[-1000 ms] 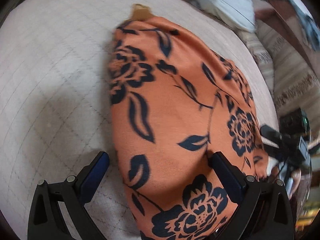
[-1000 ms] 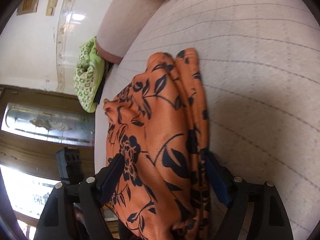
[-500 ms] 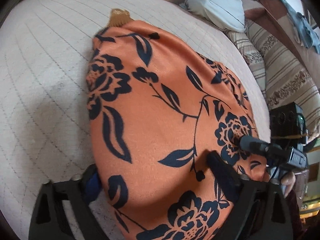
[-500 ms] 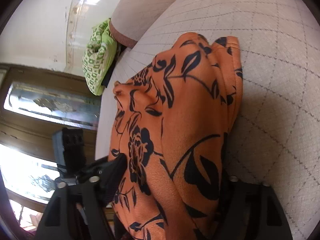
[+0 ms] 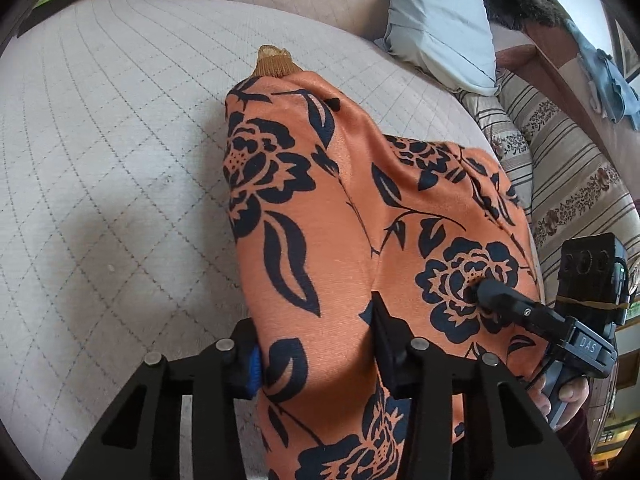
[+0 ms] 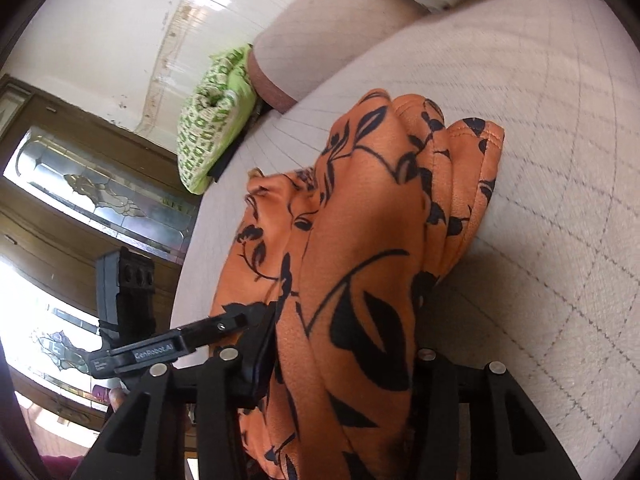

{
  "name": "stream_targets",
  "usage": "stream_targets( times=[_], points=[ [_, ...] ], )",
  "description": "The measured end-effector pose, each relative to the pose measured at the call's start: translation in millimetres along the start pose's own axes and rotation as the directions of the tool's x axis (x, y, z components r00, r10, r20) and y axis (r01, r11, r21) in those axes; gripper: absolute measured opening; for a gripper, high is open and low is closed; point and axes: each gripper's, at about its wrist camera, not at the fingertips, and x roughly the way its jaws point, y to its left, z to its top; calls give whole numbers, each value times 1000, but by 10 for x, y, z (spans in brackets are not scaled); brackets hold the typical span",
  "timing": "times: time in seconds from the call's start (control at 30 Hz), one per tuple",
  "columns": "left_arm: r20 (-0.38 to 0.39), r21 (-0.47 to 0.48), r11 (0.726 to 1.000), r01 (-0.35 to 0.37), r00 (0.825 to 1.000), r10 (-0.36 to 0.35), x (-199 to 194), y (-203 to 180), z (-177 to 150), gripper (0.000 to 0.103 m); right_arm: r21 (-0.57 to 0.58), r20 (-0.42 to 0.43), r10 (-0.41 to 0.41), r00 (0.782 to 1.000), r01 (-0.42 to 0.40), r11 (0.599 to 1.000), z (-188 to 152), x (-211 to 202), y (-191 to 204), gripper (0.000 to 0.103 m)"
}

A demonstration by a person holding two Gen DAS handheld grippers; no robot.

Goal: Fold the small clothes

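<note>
Your left gripper is closing on the near edge of the orange floral garment; the cloth bunches between its black fingers and the pads press into it, so call it grasping the garment. Your right gripper is closing too, with a thick gathered fold of the same garment packed between its jaws, also gripped.

The garment sits on the quilted beige cushion, draped from both grippers toward the far side. The part by the grippers looks raised off the cushion, the far end bunched. A brown ribbed cuff pokes out at its far tip in the left wrist view. In the right wrist view the far end is stacked folds with a stitched hem to the right.

Your right gripper shows at the right of the left view, its tip touching the cloth, a hand on its handle. A pale blue pillow lies far right, a striped cushion to the right. A green patterned cloth is far left in the right view, beside the backrest.
</note>
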Motion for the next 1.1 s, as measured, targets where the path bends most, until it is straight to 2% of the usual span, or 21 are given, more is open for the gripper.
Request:
stream_targets(
  times=[0.27, 0.67, 0.87, 1.1],
  points=[
    [64, -16, 999, -32, 997, 33, -334, 128, -35, 45, -91, 8, 18, 1000, -18, 996, 0, 35, 364, 46],
    [113, -95, 992, -82, 989, 92, -379, 261, -35, 45, -198, -26, 23, 999, -28, 980, 57, 393, 754, 46],
    [126, -110, 988, -106, 985, 120, -433, 252, -48, 45, -227, -36, 25, 999, -33, 973, 85, 545, 893, 46],
    [147, -110, 979, -171, 972, 186, -568, 287, -101, 45, -266, -47, 17, 999, -29, 964, 80, 667, 1002, 45]
  ],
)
